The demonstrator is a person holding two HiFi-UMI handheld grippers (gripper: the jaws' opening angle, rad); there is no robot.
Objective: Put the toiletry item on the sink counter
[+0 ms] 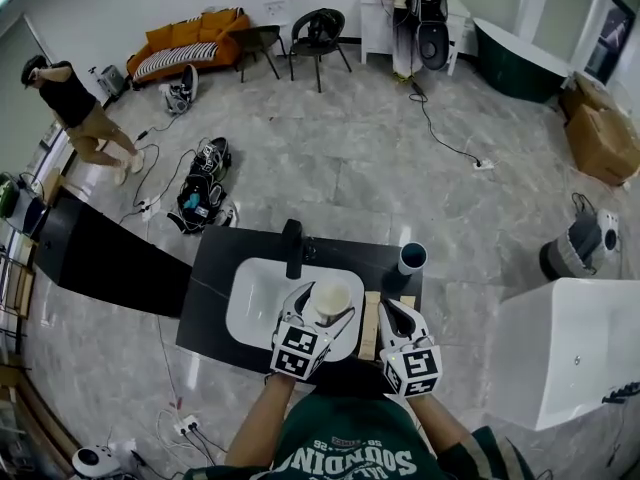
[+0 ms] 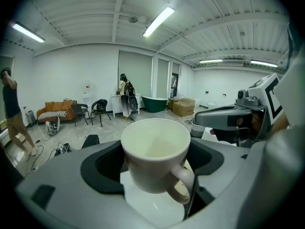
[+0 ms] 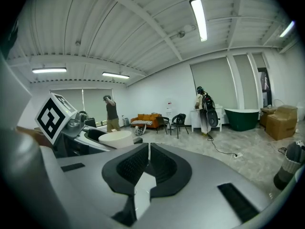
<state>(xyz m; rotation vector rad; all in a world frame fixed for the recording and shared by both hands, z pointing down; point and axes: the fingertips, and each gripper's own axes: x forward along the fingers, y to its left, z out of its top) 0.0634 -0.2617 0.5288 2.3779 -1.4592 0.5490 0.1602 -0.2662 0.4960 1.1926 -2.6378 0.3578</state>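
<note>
A cream mug (image 1: 332, 299) hangs over the right part of the white sink basin (image 1: 255, 293), with my left gripper (image 1: 325, 307) shut on it. In the left gripper view the mug (image 2: 156, 159) sits upright between the dark pads (image 2: 102, 168), its handle toward the camera. My right gripper (image 1: 390, 309) hovers just right of the mug, above the black counter (image 1: 215, 288). Its jaws (image 3: 148, 163) are shut with nothing between them. The right gripper view also catches the mug (image 3: 116, 138) at its left.
A black faucet (image 1: 292, 248) stands at the basin's far edge. A dark cup (image 1: 412, 258) is on the counter's far right corner, a wooden block (image 1: 371, 325) beside the basin. A white tub (image 1: 570, 353) stands to the right. Cables and bags (image 1: 203, 188) lie on the floor beyond.
</note>
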